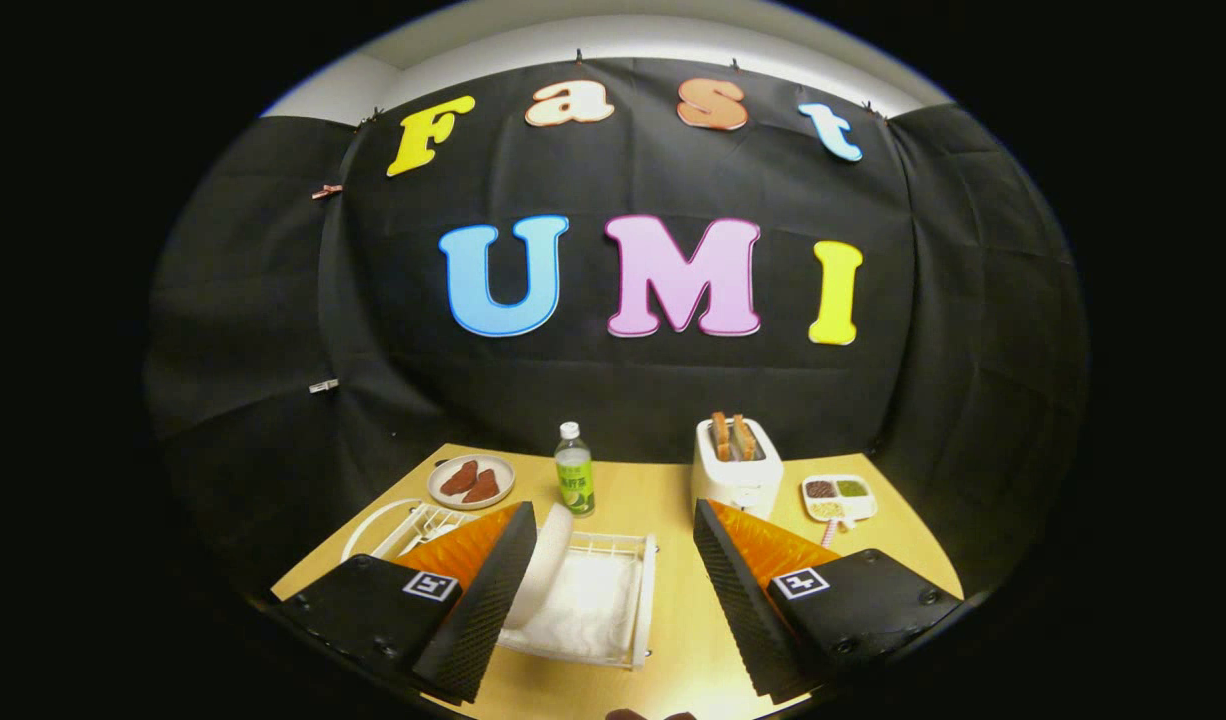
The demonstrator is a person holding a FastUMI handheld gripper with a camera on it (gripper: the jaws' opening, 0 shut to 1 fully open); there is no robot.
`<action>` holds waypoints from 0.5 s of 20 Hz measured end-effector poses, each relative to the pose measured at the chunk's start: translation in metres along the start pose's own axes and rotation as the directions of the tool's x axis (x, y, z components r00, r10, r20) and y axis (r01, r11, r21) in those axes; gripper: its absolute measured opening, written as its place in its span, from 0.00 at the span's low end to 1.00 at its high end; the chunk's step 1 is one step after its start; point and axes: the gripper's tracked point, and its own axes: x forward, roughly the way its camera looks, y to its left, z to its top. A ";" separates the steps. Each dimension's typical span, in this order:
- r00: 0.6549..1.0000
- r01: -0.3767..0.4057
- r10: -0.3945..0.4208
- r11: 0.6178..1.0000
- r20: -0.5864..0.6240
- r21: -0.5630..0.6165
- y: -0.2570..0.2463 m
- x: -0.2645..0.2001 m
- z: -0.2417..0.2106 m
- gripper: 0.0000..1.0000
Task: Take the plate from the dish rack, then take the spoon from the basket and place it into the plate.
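A white plate point(545, 562) stands on edge at the left end of a white wire dish rack point(628, 600), which has a white cloth in its bottom. My gripper point(613, 506) is open and wide above the near part of the wooden table. The rack lies between the fingers, and the plate is right next to the inner face of the left finger point(488, 590). I cannot tell whether they touch. A white wire basket point(413, 522) with a loop handle sits beyond the left finger, partly hidden by it. What it holds is hidden.
Along the back of the table point(673, 610) stand a plate of brown food pieces point(471, 481), a green-labelled bottle point(574, 470), a white toaster with toast point(736, 468) and a small divided dish point(838, 497). Black cloth walls close the table's back and sides.
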 end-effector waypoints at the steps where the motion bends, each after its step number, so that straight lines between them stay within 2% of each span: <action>1: 0.999 -0.008 0.009 1.000 -0.041 0.025 0.005 0.009 -0.006 0.98; 4: 0.987 -0.011 0.026 0.995 -0.156 0.097 0.017 0.036 -0.026 0.98; 7: 0.971 0.020 0.006 0.994 -0.240 0.105 0.019 0.064 -0.044 0.99; 10: 0.936 0.048 -0.002 0.991 -0.352 0.122 0.022 0.082 -0.071 0.99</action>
